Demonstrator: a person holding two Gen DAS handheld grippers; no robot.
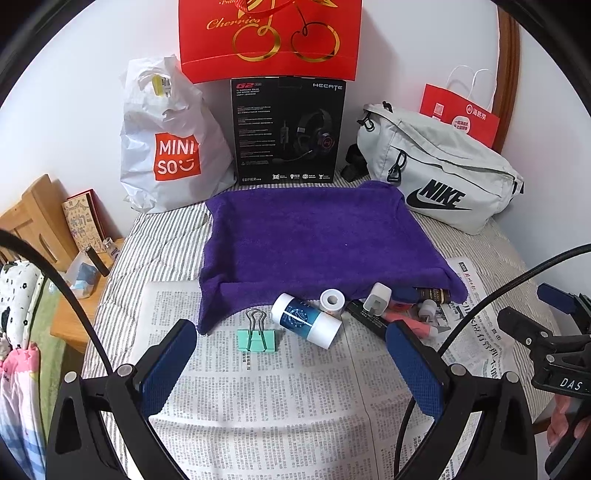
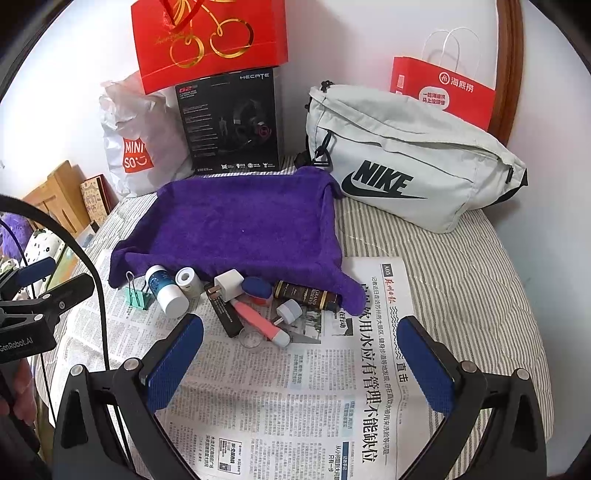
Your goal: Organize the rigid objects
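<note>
Small rigid objects lie in a row on newspaper [image 2: 295, 387] at the front edge of a purple towel [image 2: 236, 225]: a mint binder clip [image 1: 255, 338] [image 2: 137, 293], a white and blue bottle [image 1: 306, 319] [image 2: 166, 290], a white tape roll [image 1: 332, 301] [image 2: 187, 280], a white charger plug [image 2: 228, 284], a black stick [image 2: 223, 314], a pink pen-shaped tool [image 2: 258, 319], a dark brown bottle [image 2: 306, 295]. My left gripper [image 1: 291, 360] is open and empty just before the clip and bottle. My right gripper [image 2: 301, 352] is open and empty before the pink tool.
Behind the towel stand a MINISO bag [image 1: 166, 147], a black headset box [image 1: 288, 129], a red gift bag [image 1: 269, 33], a grey Nike bag [image 2: 410, 162] and a red paper bag [image 2: 443, 92]. A wooden bedside table [image 1: 77, 314] is at the left.
</note>
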